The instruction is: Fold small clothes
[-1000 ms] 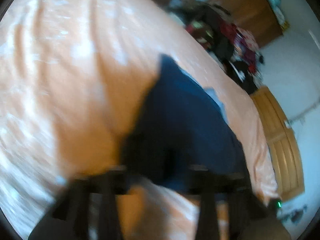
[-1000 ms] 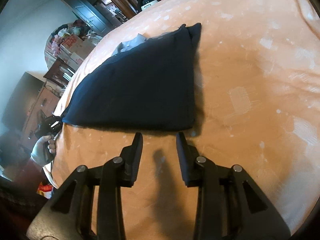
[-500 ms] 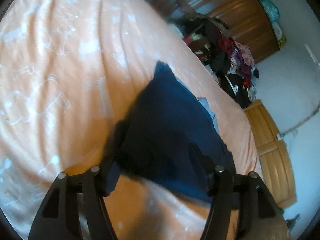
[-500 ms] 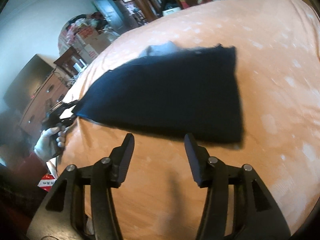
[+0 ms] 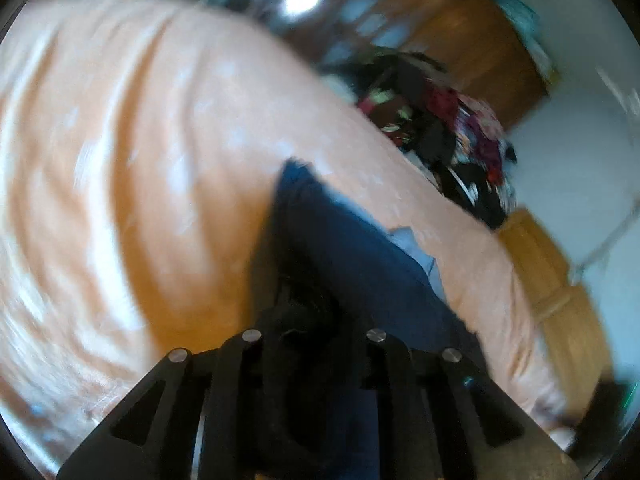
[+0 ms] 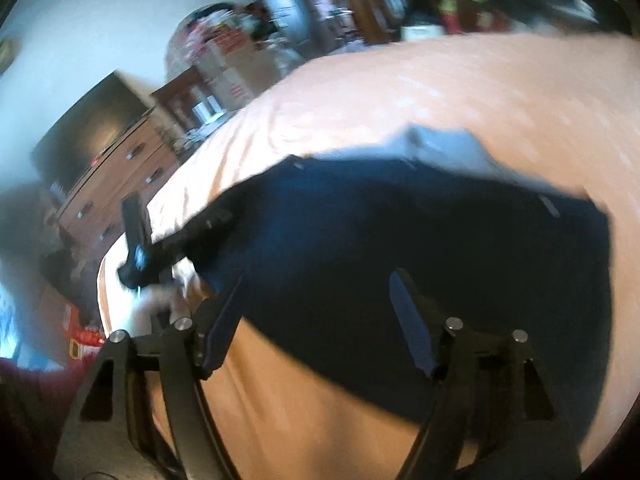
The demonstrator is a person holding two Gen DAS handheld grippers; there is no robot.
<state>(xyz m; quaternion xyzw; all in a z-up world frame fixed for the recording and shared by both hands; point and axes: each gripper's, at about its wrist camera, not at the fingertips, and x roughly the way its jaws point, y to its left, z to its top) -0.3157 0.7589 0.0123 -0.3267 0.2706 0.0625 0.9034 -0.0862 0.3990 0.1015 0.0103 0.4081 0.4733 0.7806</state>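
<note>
Closing my left gripper [image 5: 308,320] on the near corner of the dark blue garment [image 5: 360,248] was the change from half a second before, when those jaws had stood wide apart over the cloth; now dark fabric was bunched between them, though blur kept me from seeing the pinch cleanly. My right gripper [image 6: 316,312] had come forward from bare bedspread [image 6: 460,92] to the garment's near edge, jaws wide apart, gripping nothing. I judged that one corner was secured and the other edge came next, so a fold was about to begin. The garment lay flat on the orange bedspread, a pale grey piece [image 6: 448,148] showing at its far side. Its long axis ran across my right camera's view, from my left gripper's corner toward the right.
</note>
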